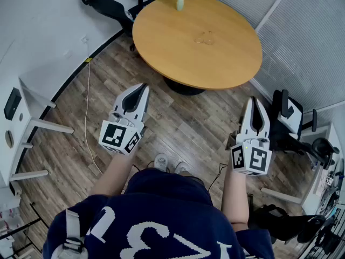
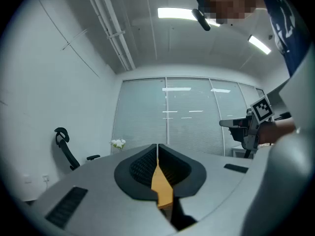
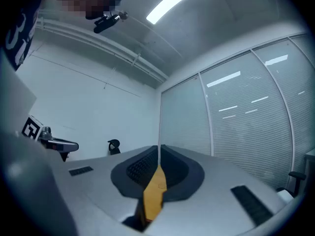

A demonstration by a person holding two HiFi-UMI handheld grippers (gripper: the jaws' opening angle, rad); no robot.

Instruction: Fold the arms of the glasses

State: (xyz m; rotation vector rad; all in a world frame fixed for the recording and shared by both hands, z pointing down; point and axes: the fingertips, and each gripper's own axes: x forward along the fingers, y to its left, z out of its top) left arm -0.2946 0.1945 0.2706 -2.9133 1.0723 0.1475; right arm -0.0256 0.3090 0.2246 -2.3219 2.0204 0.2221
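Room bright, evenly lit from overhead. Ceiling strip lights [image 2: 177, 13] burn out to pure white in both gripper views, and their streaks repeat as reflections on the glass partition [image 2: 189, 107]. Round wooden table [image 1: 197, 39] carries a faint sheen, with a soft-edged shadow under it on the plank floor [image 1: 180, 115]. Gripper views strongly fisheyed: black corners, wall and ceiling lines bowed. Left gripper [image 2: 157, 149] and right gripper [image 3: 159, 150] sit close to the lens, nearest shell soft and smeared. Head view crisp at centre, curving toward the edges.
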